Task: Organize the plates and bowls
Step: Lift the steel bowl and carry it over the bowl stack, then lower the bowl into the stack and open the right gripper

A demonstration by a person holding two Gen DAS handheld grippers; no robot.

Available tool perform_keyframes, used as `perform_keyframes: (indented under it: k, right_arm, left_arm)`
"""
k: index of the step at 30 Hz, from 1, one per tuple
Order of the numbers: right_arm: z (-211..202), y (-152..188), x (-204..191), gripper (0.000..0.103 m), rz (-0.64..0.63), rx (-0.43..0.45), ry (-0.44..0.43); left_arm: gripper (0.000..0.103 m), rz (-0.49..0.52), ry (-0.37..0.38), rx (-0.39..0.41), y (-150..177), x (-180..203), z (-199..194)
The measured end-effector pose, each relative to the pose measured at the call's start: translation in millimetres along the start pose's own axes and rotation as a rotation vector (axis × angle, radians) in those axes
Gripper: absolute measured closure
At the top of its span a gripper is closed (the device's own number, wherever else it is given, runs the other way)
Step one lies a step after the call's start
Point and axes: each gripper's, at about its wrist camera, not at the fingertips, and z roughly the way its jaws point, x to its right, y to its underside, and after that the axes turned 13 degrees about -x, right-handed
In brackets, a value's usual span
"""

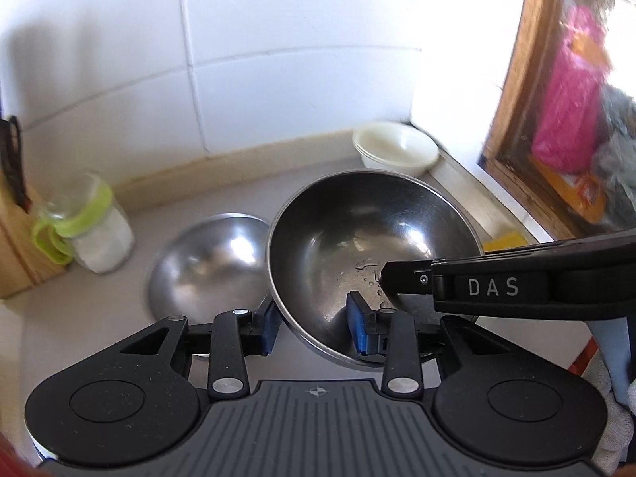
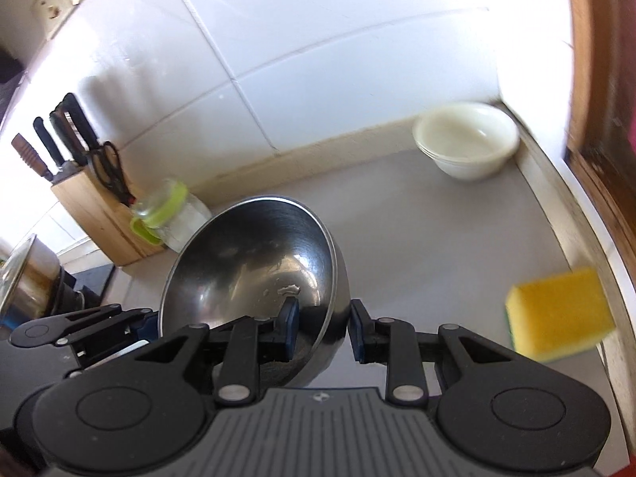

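Grey counter (image 2: 417, 238) under white wall tiles, with stacked white bowls (image 2: 467, 139) in the far corner. Large steel bowl (image 1: 369, 250) held off the counter and tilted, pinched at its near rim from both sides: left gripper (image 1: 314, 328) with one blue pad inside and one outside the wall, right gripper (image 2: 322, 328) the same. Smaller steel bowl (image 1: 206, 262) resting just beside. Probably carrying for nesting; best to keep both hands level and equal, grip firm on the wet, slippery metal, lowering gently, clear of the yellow sponge (image 2: 560, 314).
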Motion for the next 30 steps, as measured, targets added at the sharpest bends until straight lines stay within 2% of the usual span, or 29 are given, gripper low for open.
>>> perform_keyframes:
  k: [7,16,26,30]
  right_arm:
    - [0,-13,-36,0.072,-0.052,0.016,-0.021]
    - [-7,-37,-73,0.071,-0.095,0.062,-0.034]
    - [60,-42,-72,0.071,-0.073,-0.08,-0.002]
    - [71,-42,-71,0.071,-0.08,-0.089,0.018]
  left_arm:
    - [0.058,-0.044,-0.025,0.026,-6,-31,-19]
    - [0.054,-0.044,-0.051,0.094,-24,-61,-46]
    - [0.052,-0.108,-0.031,-0.04,-17,-91,11]
    - [0.051,-0.117,-0.012,-0.061,-15,-96,23]
